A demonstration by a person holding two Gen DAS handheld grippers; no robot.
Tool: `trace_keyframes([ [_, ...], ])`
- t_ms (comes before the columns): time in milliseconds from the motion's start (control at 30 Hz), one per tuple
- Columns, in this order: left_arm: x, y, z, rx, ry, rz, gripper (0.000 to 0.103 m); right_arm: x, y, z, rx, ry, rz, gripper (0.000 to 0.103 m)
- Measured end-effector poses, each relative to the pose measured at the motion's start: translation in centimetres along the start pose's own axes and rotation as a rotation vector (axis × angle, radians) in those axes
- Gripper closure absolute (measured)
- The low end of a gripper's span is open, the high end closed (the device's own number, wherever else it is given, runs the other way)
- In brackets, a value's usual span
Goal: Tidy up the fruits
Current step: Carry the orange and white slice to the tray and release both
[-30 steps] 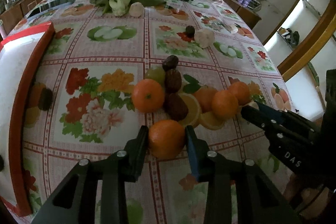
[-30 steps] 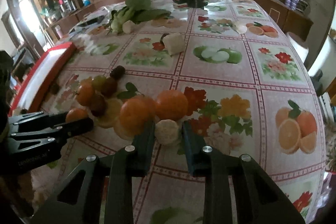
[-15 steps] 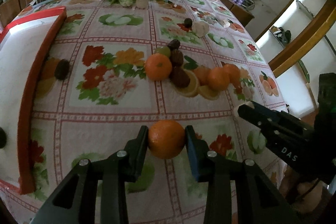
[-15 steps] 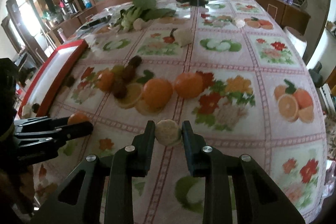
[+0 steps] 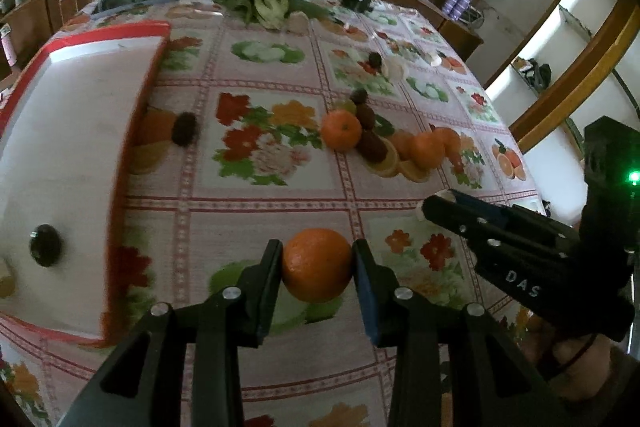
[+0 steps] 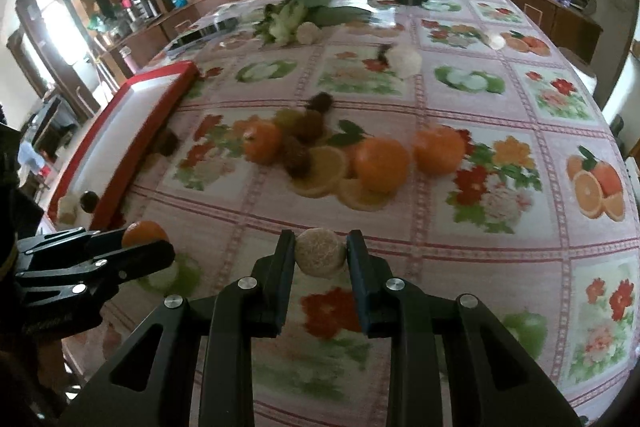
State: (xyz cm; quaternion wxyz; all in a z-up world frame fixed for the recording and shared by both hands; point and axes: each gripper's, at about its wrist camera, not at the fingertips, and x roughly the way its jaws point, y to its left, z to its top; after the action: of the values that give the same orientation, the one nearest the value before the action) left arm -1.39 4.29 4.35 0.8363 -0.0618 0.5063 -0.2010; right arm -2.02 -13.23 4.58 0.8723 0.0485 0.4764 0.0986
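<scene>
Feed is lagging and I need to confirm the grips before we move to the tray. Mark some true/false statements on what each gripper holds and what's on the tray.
1. The left gripper is clamped on an orange. True.
2. The right gripper is empty. False: it grips a pale round fruit.
3. The red-rimmed tray already holds a dark round fruit. True.
4. No oranges remain on the tablecloth. False: several oranges still sit mid-table.
</scene>
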Motion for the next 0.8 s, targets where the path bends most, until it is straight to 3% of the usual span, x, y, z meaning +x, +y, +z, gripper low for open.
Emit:
trace_keyframes([
  [433, -4.6, 7.0, 0.3, -0.100, -0.084, 0.065, 0.065, 2.0, 9.5, 2.6, -0.150, 0.011, 0.081, 0.077],
  [800, -8.0, 14.8, 0.6, -0.226, -0.157, 0.172, 0.065, 4.1, 17.6, 4.5, -0.280, 0.016, 0.165, 0.077],
])
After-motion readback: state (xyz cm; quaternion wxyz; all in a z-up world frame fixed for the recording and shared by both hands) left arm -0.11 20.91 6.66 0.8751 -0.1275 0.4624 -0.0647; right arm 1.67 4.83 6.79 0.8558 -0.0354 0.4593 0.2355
